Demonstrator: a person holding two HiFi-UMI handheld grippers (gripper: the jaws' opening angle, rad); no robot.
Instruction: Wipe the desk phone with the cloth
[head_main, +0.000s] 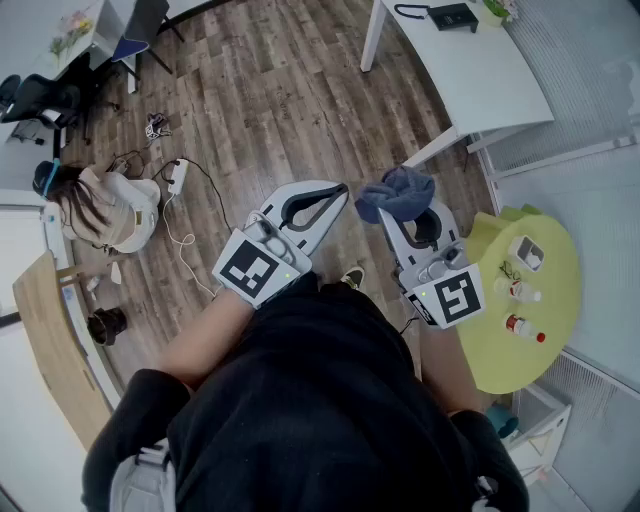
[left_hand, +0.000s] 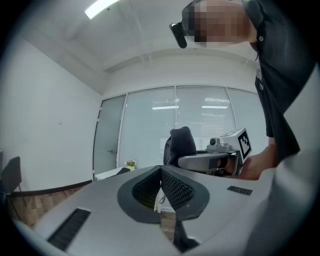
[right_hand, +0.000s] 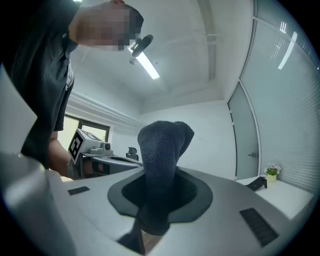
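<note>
The black desk phone (head_main: 452, 15) lies on a white table (head_main: 480, 75) at the far right of the room, well away from both grippers. I stand on the wood floor and hold both grippers at waist height, pointing up and forward. A dark grey-blue cloth (head_main: 398, 192) is bunched in the jaws of my right gripper (head_main: 415, 215), which is shut on it; the cloth (right_hand: 162, 165) sticks up between the jaws. My left gripper (head_main: 338, 192) is shut and holds nothing; its jaw tips (left_hand: 161, 170) meet. In the right gripper view the phone (right_hand: 256, 183) shows small at the right.
A round yellow table (head_main: 545, 345) with small bottles stands right beside my right arm. A person (head_main: 100, 205) crouches on the floor at the left, near a power strip and cables (head_main: 178, 175). A wooden desk edge (head_main: 50, 340) runs along the near left.
</note>
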